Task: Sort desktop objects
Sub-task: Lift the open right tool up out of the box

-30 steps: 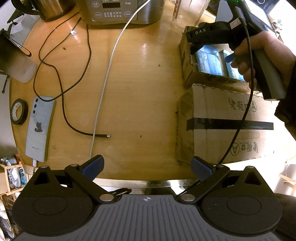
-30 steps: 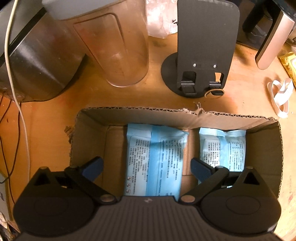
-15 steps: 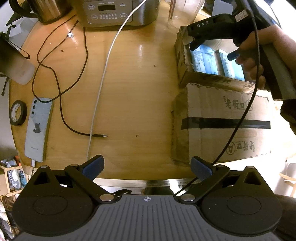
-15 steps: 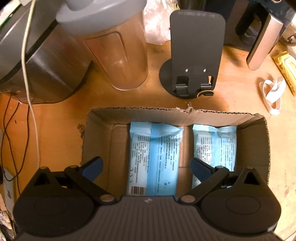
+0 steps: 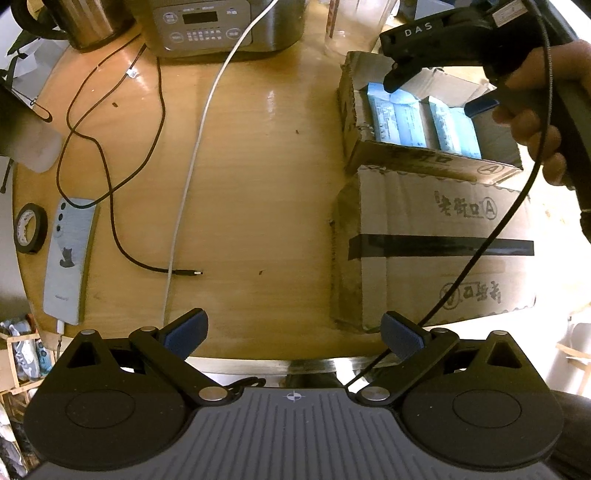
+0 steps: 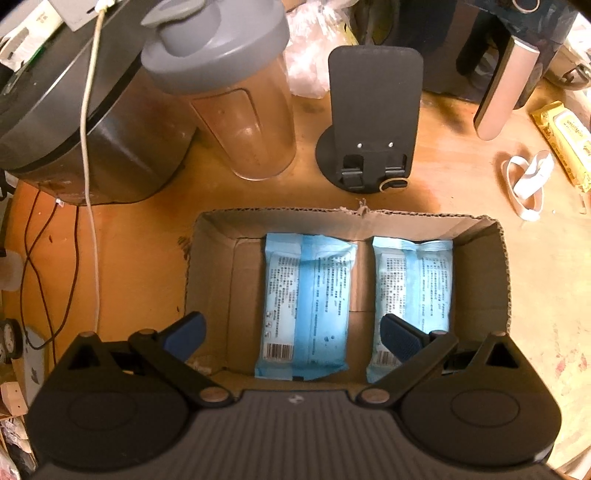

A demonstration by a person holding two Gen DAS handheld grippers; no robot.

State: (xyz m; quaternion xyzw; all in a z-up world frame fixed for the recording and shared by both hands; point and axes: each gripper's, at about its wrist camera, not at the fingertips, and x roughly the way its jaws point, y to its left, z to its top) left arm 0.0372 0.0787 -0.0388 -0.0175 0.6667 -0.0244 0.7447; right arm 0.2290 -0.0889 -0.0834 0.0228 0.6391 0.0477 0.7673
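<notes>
An open cardboard box (image 6: 210, 280) (image 5: 406, 157) holds two light-blue wipe packs, one on the left (image 6: 306, 302) and one on the right (image 6: 413, 288). My right gripper (image 6: 291, 334) hangs open above the box's near edge, with nothing between its fingers. In the left wrist view the same gripper (image 5: 439, 110) shows at top right, held by a hand (image 5: 535, 107) over the box. My left gripper (image 5: 293, 330) stands open and empty at the table's front edge. A phone (image 5: 68, 258), a tape roll (image 5: 29, 229) and a black cable (image 5: 122, 206) lie at the left.
A sealed cardboard box (image 5: 436, 247) sits in front of the open one. At the back stand a rice cooker (image 5: 221, 26), a shaker bottle (image 6: 236, 99), a black phone stand (image 6: 373, 118) and a kettle (image 5: 85, 18). A white cable (image 5: 195, 147) crosses the table. A yellow pack (image 6: 565, 140) lies far right.
My right gripper has risen and drawn back from the open box, so more of the box and the items behind it show. The left gripper view has shifted slightly.
</notes>
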